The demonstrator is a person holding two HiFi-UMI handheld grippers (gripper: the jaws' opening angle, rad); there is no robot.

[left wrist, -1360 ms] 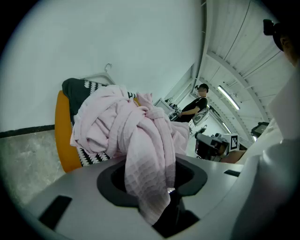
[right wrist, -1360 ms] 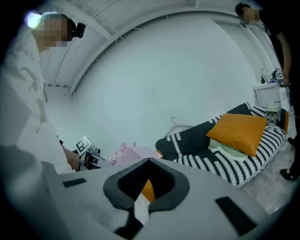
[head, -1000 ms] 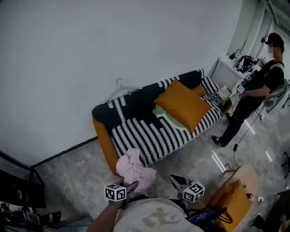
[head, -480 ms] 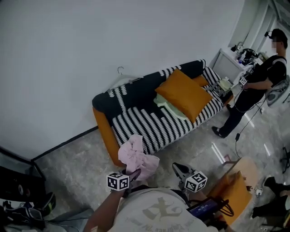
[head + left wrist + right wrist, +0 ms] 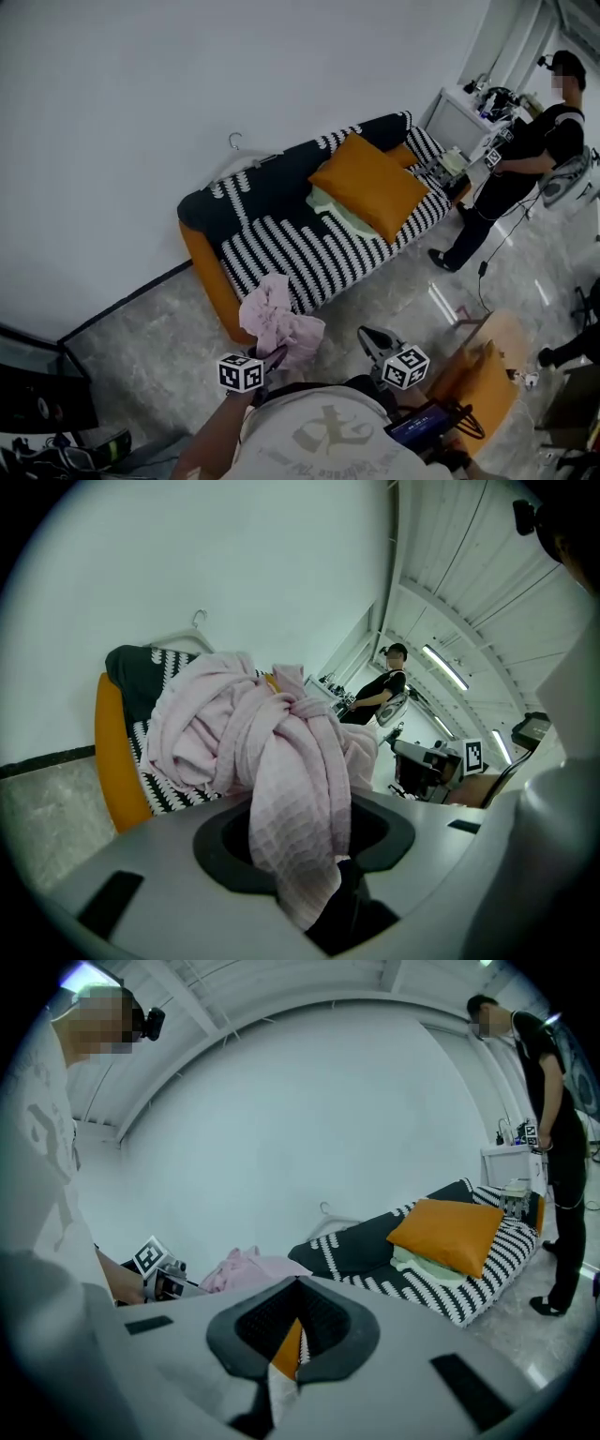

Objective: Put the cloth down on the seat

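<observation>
A bunched pink cloth [image 5: 279, 322] hangs from my left gripper [image 5: 270, 360], which is shut on it just short of the sofa's orange end. In the left gripper view the cloth [image 5: 272, 752] fills the space between the jaws and spills over them. The striped black-and-white seat [image 5: 305, 258] lies beyond the cloth. My right gripper [image 5: 373, 339] is held to the right of the cloth, shut with nothing in it; in the right gripper view its jaws leave only a thin slit [image 5: 289, 1349].
An orange cushion [image 5: 368, 186] and a pale green cloth [image 5: 330, 208] lie on the right half of the sofa. A hanger [image 5: 234, 142] rests on the backrest. A person [image 5: 511, 159] stands by a white cabinet [image 5: 455, 111]. An orange chair [image 5: 487, 384] is at my right.
The cloth stays gripped and has shifted slightly toward the sofa. The head view has swung a little, so the sofa sits further left in the frame.
</observation>
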